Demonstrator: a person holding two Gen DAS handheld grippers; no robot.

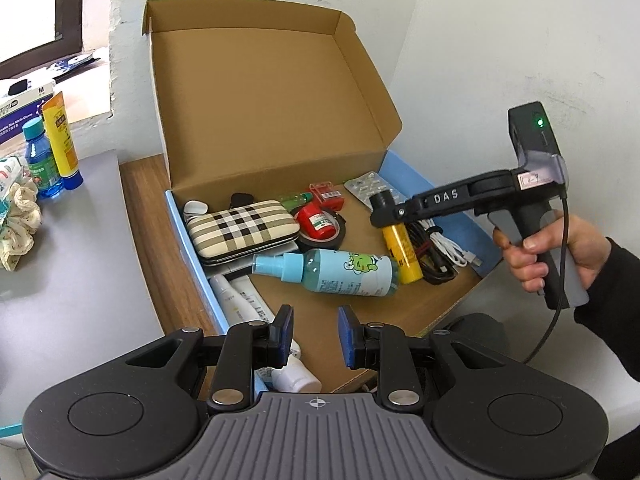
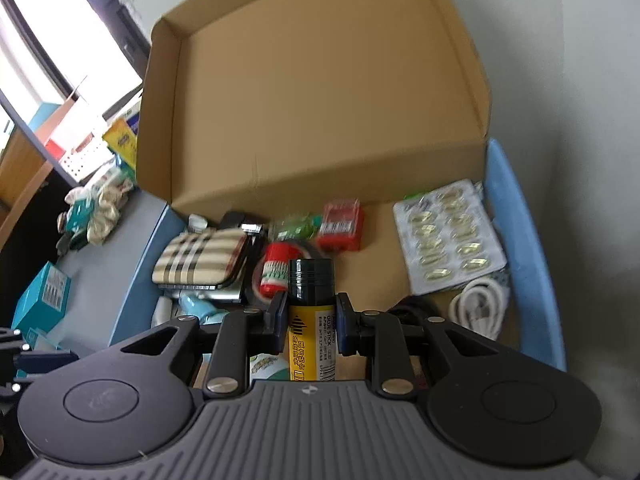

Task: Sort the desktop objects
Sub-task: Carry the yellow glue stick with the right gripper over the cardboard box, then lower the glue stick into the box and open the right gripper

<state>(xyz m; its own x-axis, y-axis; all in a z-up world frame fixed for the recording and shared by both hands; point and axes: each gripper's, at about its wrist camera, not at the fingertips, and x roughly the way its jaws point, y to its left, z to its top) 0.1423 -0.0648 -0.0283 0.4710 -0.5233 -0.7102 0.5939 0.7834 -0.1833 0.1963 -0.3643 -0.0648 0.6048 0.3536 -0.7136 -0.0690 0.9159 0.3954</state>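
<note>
Holding a yellow glue stick (image 2: 311, 320) by its middle, the right claw (image 2: 310, 326) hangs over the open cardboard box (image 1: 256, 92), its blue pads pressed to either side of the tube, black cap pointing ahead. From the left wrist view the same stick (image 1: 400, 248) is seen slanting down out of the right claw (image 1: 386, 210), its lower end close to the box floor beside a tangle of black and white cables (image 1: 444, 256); whether it touches cannot be told. The grip sits below the cap, probably so the tube cannot slip or turn when set down.

The left claw (image 1: 314, 336) waits at the near edge of the box, jaws narrowly parted with nothing between them, above white tubes (image 1: 240, 296) along the left wall.

Inside already lie a checked case (image 1: 244, 232), a blue spray bottle (image 1: 332, 272) on its side, a red-capped bottle (image 1: 318, 222) resting in a roll of black tape, a small red packet (image 1: 328, 196) and a blister sheet of pills (image 2: 448, 236) near the right wall. The lid stands upright against the wall, keeping the opening free.

On the grey worktop (image 1: 72, 232) to the left, a blue bottle (image 1: 40, 160), a second yellow stick (image 1: 60, 140) and a crumpled cloth (image 1: 18, 232) remain outside the box, seemingly unsorted.
</note>
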